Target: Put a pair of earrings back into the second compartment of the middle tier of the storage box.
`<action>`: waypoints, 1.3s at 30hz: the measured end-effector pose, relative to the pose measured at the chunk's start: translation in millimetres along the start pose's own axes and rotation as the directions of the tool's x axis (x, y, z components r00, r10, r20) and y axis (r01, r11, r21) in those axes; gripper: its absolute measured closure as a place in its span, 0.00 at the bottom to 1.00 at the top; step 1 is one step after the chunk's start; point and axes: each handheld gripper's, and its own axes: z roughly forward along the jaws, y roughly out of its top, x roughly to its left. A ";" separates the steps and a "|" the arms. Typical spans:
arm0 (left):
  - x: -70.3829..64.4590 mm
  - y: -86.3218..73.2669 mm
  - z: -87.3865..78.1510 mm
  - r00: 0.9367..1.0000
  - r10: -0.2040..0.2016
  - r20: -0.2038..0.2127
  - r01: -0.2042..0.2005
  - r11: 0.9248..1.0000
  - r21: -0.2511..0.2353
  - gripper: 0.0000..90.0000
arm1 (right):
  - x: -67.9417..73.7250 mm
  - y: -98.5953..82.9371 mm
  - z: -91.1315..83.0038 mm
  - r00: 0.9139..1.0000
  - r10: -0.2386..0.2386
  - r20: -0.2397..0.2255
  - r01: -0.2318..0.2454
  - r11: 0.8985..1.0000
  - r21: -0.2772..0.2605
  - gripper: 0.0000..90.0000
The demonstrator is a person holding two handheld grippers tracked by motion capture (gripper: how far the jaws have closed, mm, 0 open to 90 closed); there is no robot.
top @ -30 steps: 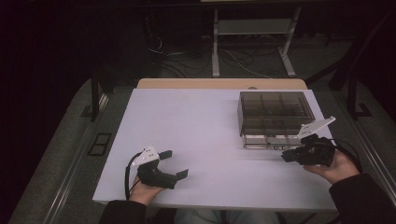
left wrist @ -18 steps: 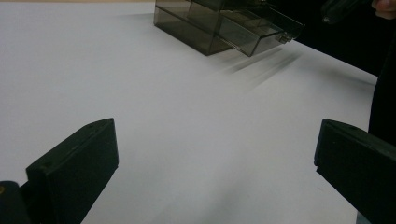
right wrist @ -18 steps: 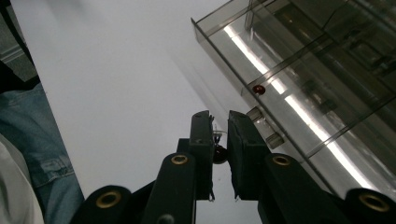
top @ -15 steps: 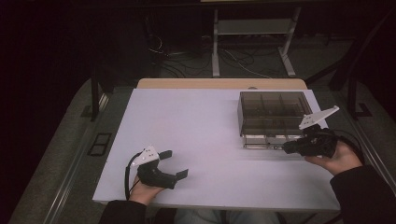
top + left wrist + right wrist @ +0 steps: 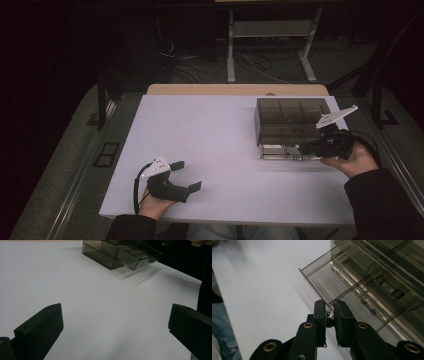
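Note:
A smoke-tinted plastic drawer box point(image 5: 290, 120) stands at the table's right side, its bottom drawer point(image 5: 283, 150) pulled out toward me. In the right gripper view my right gripper point(image 5: 329, 306) hovers over this open drawer point(image 5: 342, 282), jaws nearly together and pinching a small dark part point(image 5: 329, 323). From the high view the right gripper point(image 5: 304, 148) sits at the drawer's front right corner. My left gripper point(image 5: 189, 175) rests near the table's front left, open and holding nothing. The left gripper view puts the box point(image 5: 117, 252) far off beyond my left gripper point(image 5: 115, 322).
The white table point(image 5: 210, 135) has broad bare surface between the two grippers. A wooden strip point(image 5: 235, 90) runs along its far edge. Behind it, a metal stand point(image 5: 270, 30) and cables lie on the dark floor. A sleeve point(image 5: 385, 205) covers the front right corner.
My right gripper has shifted a little away from me, closer over the open drawer, its grey plate now tilted higher. The left gripper has not moved.

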 end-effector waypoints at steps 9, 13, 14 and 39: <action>0.3 0.2 -0.1 1.000 0.003 0.000 -0.003 1.000 0.000 0.00 | -13.4 -0.4 12.7 0.999 0.032 0.019 -0.032 0.999 0.000 0.88; 0.2 0.2 -0.1 1.000 0.004 0.000 -0.004 1.000 0.000 0.00 | -17.3 -2.4 18.4 0.999 0.043 0.024 -0.043 0.999 -0.005 0.88; 0.3 0.2 -0.1 1.000 0.004 0.000 -0.004 1.000 0.001 0.00 | -18.0 -2.7 19.7 0.999 0.045 0.026 -0.045 0.999 -0.004 0.88; -0.6 0.1 0.6 1.000 0.004 0.002 -0.004 1.000 0.000 0.00 | -32.4 2.2 49.8 0.996 0.082 0.032 -0.082 0.997 -0.004 0.88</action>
